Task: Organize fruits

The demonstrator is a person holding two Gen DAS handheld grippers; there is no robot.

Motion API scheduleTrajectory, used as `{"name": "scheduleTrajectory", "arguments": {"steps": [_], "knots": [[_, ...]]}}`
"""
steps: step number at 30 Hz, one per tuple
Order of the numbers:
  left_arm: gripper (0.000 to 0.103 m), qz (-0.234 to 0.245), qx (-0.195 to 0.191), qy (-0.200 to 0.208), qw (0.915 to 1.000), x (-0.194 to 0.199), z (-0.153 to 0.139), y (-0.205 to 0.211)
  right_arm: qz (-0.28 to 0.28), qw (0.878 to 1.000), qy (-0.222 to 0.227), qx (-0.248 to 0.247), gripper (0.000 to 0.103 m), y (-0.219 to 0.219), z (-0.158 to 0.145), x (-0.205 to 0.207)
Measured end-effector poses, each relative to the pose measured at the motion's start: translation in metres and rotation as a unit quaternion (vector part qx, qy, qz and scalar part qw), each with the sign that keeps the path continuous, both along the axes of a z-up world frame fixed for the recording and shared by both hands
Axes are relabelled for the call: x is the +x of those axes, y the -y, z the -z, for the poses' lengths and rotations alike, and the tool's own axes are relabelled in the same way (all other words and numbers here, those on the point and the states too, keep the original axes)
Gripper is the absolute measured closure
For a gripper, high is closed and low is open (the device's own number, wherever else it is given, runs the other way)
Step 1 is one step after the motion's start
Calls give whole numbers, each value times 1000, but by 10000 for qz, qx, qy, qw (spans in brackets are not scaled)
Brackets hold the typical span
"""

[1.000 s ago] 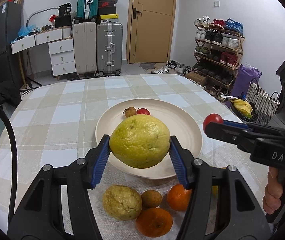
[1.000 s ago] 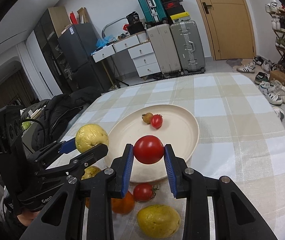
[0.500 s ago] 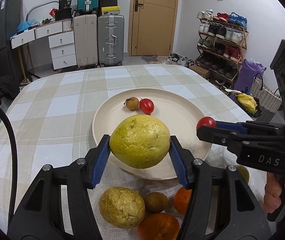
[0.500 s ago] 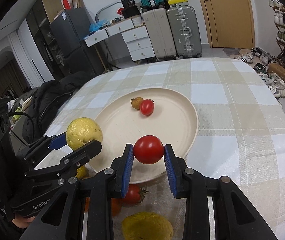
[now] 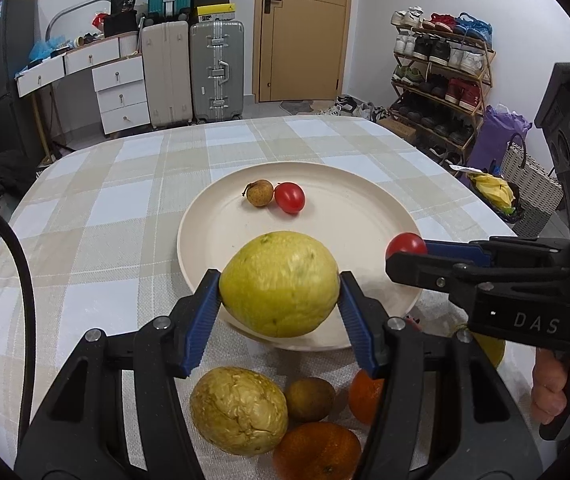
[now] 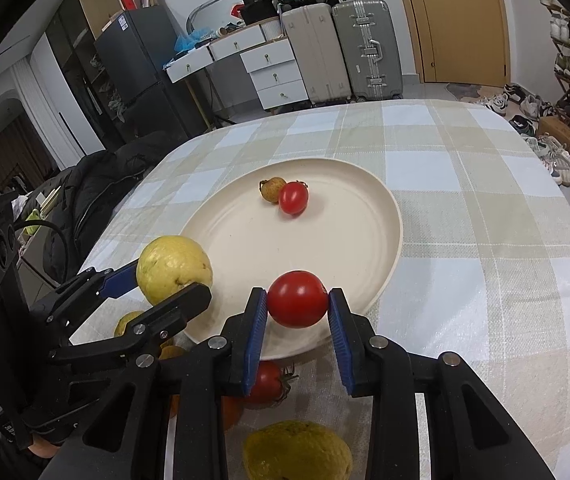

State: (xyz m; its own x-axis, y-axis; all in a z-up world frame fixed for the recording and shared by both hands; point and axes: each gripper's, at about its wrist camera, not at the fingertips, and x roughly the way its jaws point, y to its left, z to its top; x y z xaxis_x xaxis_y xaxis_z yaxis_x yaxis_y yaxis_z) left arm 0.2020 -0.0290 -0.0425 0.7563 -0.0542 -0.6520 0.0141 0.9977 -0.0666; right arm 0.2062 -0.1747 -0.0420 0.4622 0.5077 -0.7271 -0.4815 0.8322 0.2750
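My left gripper is shut on a large yellow-green fruit and holds it over the near rim of the cream plate. It also shows in the right wrist view. My right gripper is shut on a red tomato, above the plate's near edge; that tomato shows in the left wrist view. On the plate lie a small brown fruit and a small red tomato, touching.
Loose fruit lies on the checked tablecloth in front of the plate: a wrinkled yellow fruit, a brown fruit, two oranges, a stemmed tomato and a yellow fruit.
Both grippers have moved forward with their fruit, towards and over the plate's near rim. The loose fruit on the cloth now lies closer beneath them.
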Motion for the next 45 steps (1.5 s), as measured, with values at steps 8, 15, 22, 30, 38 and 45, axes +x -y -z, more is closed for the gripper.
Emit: {"name": "scheduleTrajectory", "arguments": {"steps": [8,15,22,30,38,45], "knots": [[25,-162,-112,270,9994,-18,-17,-8,412,9978,466,226,37,27,-17,-19],[1,-265,-148,535,9981,-54,-37,-16,658,9950,717,219,0,51,-25,-40],[1,-225,-39,576,9981,-98,-46,-16,608,9955,716,121,0,62,-28,-63],[1,-208,-58,428,9988,-136,-44,-11,289,9959,848,-118,0,57,-27,-80],[1,-250,-24,365,9990,-142,-42,-13,244,9968,707,-275,0,57,-9,-81],[1,-294,35,204,9994,-134,-31,-17,135,9978,516,-389,0,49,-1,-82]]}}
